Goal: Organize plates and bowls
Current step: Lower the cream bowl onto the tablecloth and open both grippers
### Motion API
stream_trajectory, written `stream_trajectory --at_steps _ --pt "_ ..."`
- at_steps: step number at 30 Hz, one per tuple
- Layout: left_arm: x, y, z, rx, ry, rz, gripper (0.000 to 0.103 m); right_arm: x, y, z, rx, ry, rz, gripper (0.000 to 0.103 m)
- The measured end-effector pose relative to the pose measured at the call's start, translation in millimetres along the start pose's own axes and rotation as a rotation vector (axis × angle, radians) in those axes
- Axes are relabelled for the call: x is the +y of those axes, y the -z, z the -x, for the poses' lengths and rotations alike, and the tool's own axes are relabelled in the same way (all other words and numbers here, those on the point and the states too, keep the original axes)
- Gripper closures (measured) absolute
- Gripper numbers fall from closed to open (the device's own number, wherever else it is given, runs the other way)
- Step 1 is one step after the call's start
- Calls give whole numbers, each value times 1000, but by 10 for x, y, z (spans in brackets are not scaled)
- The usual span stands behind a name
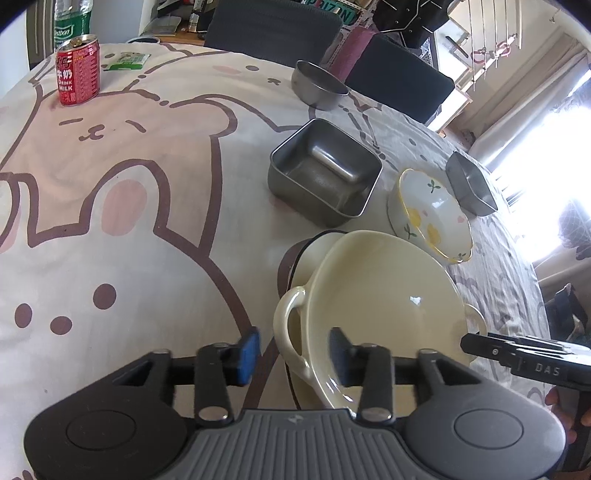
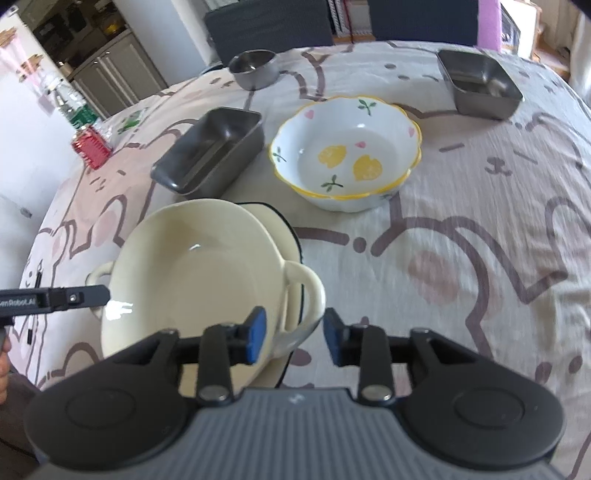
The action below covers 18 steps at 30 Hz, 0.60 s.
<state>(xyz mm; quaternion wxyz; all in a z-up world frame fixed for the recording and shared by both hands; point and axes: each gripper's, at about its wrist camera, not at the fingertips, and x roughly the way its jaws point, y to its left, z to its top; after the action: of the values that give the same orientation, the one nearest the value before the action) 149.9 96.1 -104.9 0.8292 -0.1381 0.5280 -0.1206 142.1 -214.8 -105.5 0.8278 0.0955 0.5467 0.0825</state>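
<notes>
"DRINK MILK" is printed in white on the red can (image 1: 78, 72), under Chinese characters; the small print beside it cannot be read. A green label on the bottle (image 1: 70, 22) behind the can reads partly as "estbon". At the top edge, the letters "PRIZIN" can be made out on a green sign (image 1: 332, 11). "DAS" is marked on the right tool (image 1: 524, 360) in the left wrist view. "SenRobot.AI" is lettered on the left tool (image 2: 51, 300) in the right wrist view, its first letter cut off.
</notes>
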Motion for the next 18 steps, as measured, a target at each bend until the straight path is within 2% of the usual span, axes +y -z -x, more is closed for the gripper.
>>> stream_trajectory --at_steps 3,4,7,11,13,15,18 --pt "-32 22 24 -6 -11 -15 33 -3 20 42 -19 -5 11 42" --pt "-48 32 36 -9 -17 -24 25 -7 28 56 -26 -3 14 40" --pt "-91 65 68 -25 -45 -47 9 -33 47 101 -45 -9 9 31" --pt "-134 93 120 -54 -72 -59 2 -60 82 180 -82 -31 10 13" --pt "-181 97 156 -80 -84 -74 0 -55 89 225 -101 -34 21 9" --pt "-247 85 189 -105 -94 -92 0 -64 88 268 -115 -42 24 0" --pt "-387 28 208 -131 -76 -114 0 -100 53 342 -137 -51 16 0"
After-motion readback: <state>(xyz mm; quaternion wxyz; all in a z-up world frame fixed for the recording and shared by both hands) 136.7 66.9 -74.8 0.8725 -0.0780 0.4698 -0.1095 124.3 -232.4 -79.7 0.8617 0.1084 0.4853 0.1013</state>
